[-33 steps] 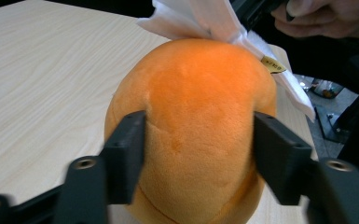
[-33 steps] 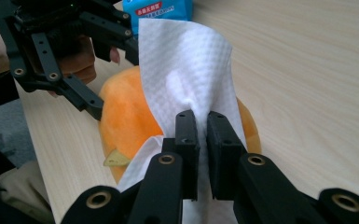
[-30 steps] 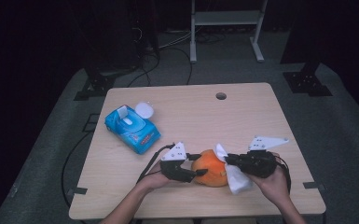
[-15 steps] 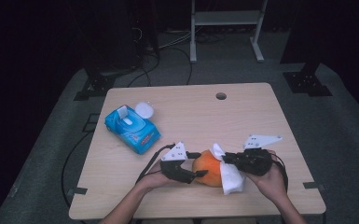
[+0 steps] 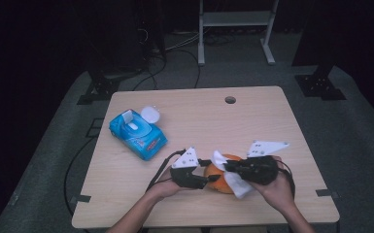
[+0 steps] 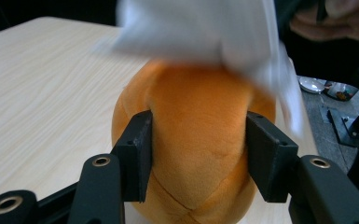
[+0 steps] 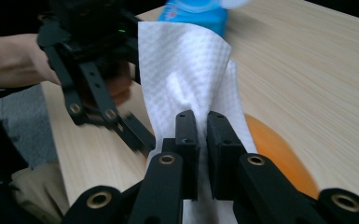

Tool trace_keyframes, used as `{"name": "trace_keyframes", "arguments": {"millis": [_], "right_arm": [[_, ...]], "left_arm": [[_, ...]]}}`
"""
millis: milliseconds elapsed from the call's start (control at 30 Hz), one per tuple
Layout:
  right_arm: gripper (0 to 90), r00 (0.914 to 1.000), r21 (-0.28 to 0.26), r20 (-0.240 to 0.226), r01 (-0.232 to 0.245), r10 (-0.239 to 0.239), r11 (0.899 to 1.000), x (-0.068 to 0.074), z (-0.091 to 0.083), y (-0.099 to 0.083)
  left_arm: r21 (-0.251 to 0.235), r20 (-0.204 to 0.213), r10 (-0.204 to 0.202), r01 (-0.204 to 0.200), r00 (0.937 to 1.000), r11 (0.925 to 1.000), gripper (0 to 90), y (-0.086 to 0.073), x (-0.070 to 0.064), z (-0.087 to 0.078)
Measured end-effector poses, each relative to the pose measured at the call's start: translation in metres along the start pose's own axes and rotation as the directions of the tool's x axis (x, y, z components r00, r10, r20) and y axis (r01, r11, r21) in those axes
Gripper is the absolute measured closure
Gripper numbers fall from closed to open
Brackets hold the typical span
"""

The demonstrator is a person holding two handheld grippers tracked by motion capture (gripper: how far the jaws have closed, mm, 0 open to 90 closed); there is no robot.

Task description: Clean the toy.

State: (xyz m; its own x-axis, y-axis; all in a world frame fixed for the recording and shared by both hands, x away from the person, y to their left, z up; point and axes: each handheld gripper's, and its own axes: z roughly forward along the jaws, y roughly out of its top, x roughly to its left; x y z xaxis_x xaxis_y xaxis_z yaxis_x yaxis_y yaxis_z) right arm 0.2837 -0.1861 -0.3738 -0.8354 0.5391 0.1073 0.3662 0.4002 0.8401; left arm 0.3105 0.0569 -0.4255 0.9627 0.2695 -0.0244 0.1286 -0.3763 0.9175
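An orange plush ball (image 5: 217, 177) (image 6: 200, 140) rests on the wooden table (image 5: 252, 121) near its front edge. My left gripper (image 5: 205, 180) (image 6: 198, 154) is shut on it, one jaw pressed against each side. A white wipe (image 7: 191, 79) (image 5: 236, 183) is pinched between the jaws of my right gripper (image 5: 230, 168) (image 7: 201, 126), which holds it over the top of the ball (image 7: 275, 149). In the left gripper view the wipe (image 6: 205, 32) hangs blurred across the ball's top. The left gripper (image 7: 98, 93) also appears at the left of the right gripper view.
A blue pack of wet wipes (image 5: 137, 133) (image 7: 196, 10) with its white lid flipped open lies at the table's left. A round cable hole (image 5: 230, 100) sits near the far edge. Beyond the table stand a white rack (image 5: 235, 24) and floor cables.
My right gripper has drawn the wipe leftward and down across the top of the ball. The left gripper and the ball have stayed put.
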Motion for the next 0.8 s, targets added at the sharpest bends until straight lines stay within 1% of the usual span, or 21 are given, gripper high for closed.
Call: {"name": "trace_keyframes", "arguments": {"millis": [33, 100, 133, 167, 233, 267, 300, 333, 400, 467, 500, 533, 567, 633, 667, 700, 800], "right_arm": [[83.3, 0.9998, 0.003, -0.008, 0.015, -0.015, 1.000, 0.005, 0.005, 0.004], [83.3, 0.9992, 0.010, -0.015, 0.038, -0.038, 0.999, 0.009, 0.011, 0.009], [83.3, 0.9987, 0.022, -0.004, 0.051, -0.051, 0.998, 0.010, 0.014, 0.011], [83.3, 0.9986, 0.025, 0.001, 0.054, -0.054, 0.998, 0.009, 0.014, 0.011], [83.2, 0.9980, 0.032, 0.032, 0.054, -0.055, 0.998, 0.004, 0.011, 0.009], [83.2, 0.9977, 0.033, 0.048, 0.046, -0.048, 0.998, 0.000, 0.008, 0.007], [83.2, 0.9978, 0.032, 0.054, 0.036, -0.037, 0.999, -0.004, 0.006, 0.005], [83.2, 0.9974, 0.033, 0.069, 0.020, -0.022, 0.999, -0.010, 0.001, 0.000], [83.2, 0.9966, 0.030, 0.082, -0.010, 0.007, 1.000, -0.017, -0.004, -0.007], [83.2, 0.9960, 0.014, 0.078, -0.046, 0.044, 0.999, -0.024, -0.008, -0.014], [83.2, 0.9956, 0.011, 0.078, -0.052, 0.051, 0.999, -0.025, -0.009, -0.015], [83.2, 0.9950, 0.006, 0.082, -0.058, 0.058, 0.998, -0.027, -0.011, -0.017], [83.2, 0.9948, 0.007, 0.083, -0.059, 0.058, 0.998, -0.027, -0.012, -0.017], [83.2, 0.9949, 0.012, 0.089, -0.049, 0.048, 0.999, -0.026, -0.011, -0.016], [83.2, 0.9947, 0.017, 0.092, -0.046, 0.044, 0.999, -0.025, -0.011, -0.015], [83.3, 0.9952, 0.017, 0.090, -0.040, 0.038, 0.999, -0.023, -0.011, -0.013], [83.3, 0.9982, 0.014, 0.056, -0.024, 0.023, 1.000, -0.014, -0.008, -0.006]], "left_arm": [[-0.002, 0.002, 0.008, -0.008, 1.0000, 1.0000, 46.5, 0.001, -0.001, 0.001], [0.001, -0.004, 0.010, -0.010, 0.9999, 0.9999, 46.6, 0.001, -0.002, 0.000], [0.002, -0.004, 0.008, -0.008, 1.0000, 1.0000, 46.5, 0.000, -0.001, 0.000], [0.000, -0.001, 0.003, -0.003, 1.0000, 1.0000, 46.5, -0.002, 0.001, -0.001], [0.004, -0.003, -0.007, 0.007, 1.0000, 1.0000, 46.1, -0.005, 0.003, -0.002], [0.002, -0.002, -0.015, 0.015, 0.9999, 0.9999, 45.3, -0.006, 0.004, -0.002], [0.004, -0.003, -0.025, 0.025, 0.9997, 0.9997, 44.3, -0.007, 0.007, -0.002], [0.002, -0.004, -0.030, 0.030, 0.9995, 0.9995, 40.5, -0.008, 0.007, -0.002], [-0.005, 0.001, -0.048, 0.048, 0.9988, 0.9988, 32.3, -0.008, 0.010, -0.002], [0.012, -0.014, -0.071, 0.071, 0.9974, 0.9974, 20.4, -0.009, 0.010, 0.002], [0.020, -0.009, -0.084, 0.084, 0.9965, 0.9963, 18.9, -0.012, 0.010, 0.005], [0.019, -0.004, -0.091, 0.091, 0.9959, 0.9957, 19.6, -0.013, 0.010, 0.007], [0.016, -0.001, -0.084, 0.084, 0.9965, 0.9964, 23.5, -0.015, 0.009, 0.008], [0.012, -0.021, -0.058, 0.058, 0.9981, 0.9982, 34.7, -0.014, 0.006, 0.008], [0.013, -0.024, -0.053, 0.054, 0.9983, 0.9985, 39.4, -0.012, 0.006, 0.007], [0.012, -0.027, -0.045, 0.045, 0.9986, 0.9989, 42.1, -0.011, 0.005, 0.006], [0.017, -0.026, -0.028, 0.029, 0.9993, 0.9994, 43.6, -0.008, 0.002, 0.005]]}}
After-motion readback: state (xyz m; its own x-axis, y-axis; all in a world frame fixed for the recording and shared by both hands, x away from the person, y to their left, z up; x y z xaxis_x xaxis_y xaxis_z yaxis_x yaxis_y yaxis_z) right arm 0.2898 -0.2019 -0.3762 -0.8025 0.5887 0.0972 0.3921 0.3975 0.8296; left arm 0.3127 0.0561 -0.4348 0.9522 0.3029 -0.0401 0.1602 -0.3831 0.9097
